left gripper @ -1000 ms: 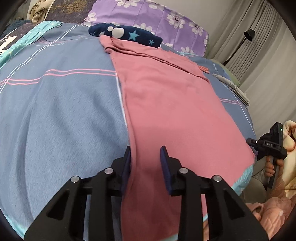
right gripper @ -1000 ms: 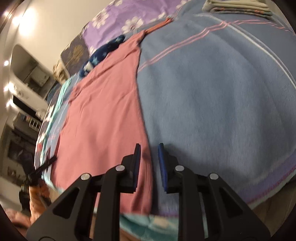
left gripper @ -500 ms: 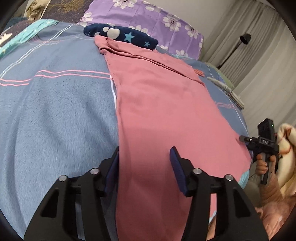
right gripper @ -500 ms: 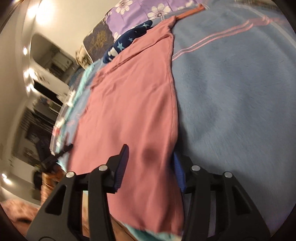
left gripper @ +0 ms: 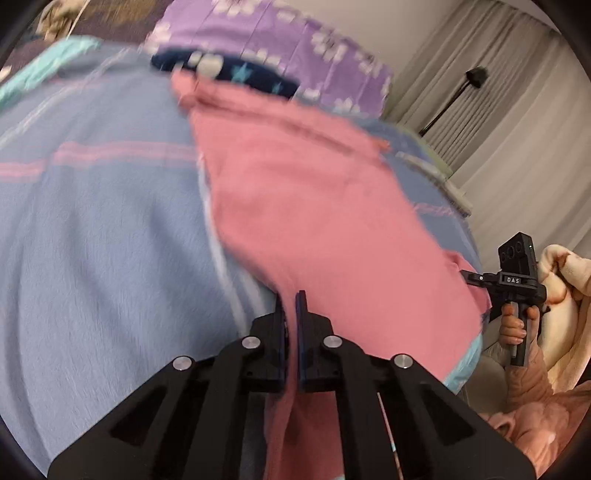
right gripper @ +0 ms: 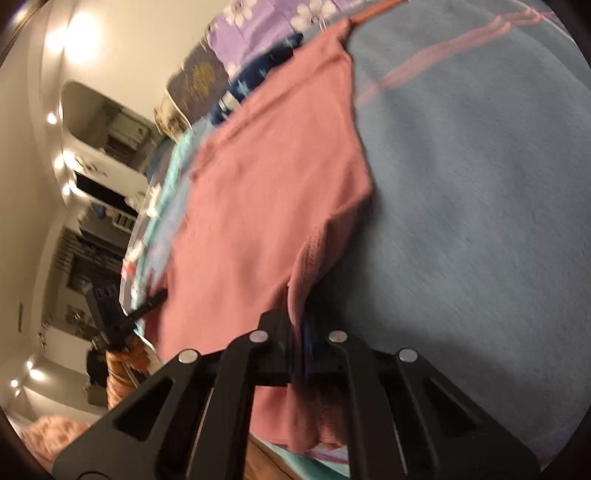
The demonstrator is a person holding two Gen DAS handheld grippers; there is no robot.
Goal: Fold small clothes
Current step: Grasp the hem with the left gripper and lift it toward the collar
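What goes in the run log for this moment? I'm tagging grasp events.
stage: grasp | left claw: shut on pink garment near edge | right claw: shut on pink garment | surface: blue blanket

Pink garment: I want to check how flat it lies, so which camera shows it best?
Left wrist view: the pink garment spreads across the blue blanket, though blurred. The right wrist view shows it obliquely, its near corner bunched.

Your two views are motion-blurred, worst on the purple pillow (left gripper: pixel 280 55) and the pink cloth (left gripper: pixel 314 206). Warm ceiling lights (right gripper: pixel 79 35) flare at the right view's upper left. Fisheye bending curves the bed (left gripper: pixel 96 236), and dark corners ring both views.
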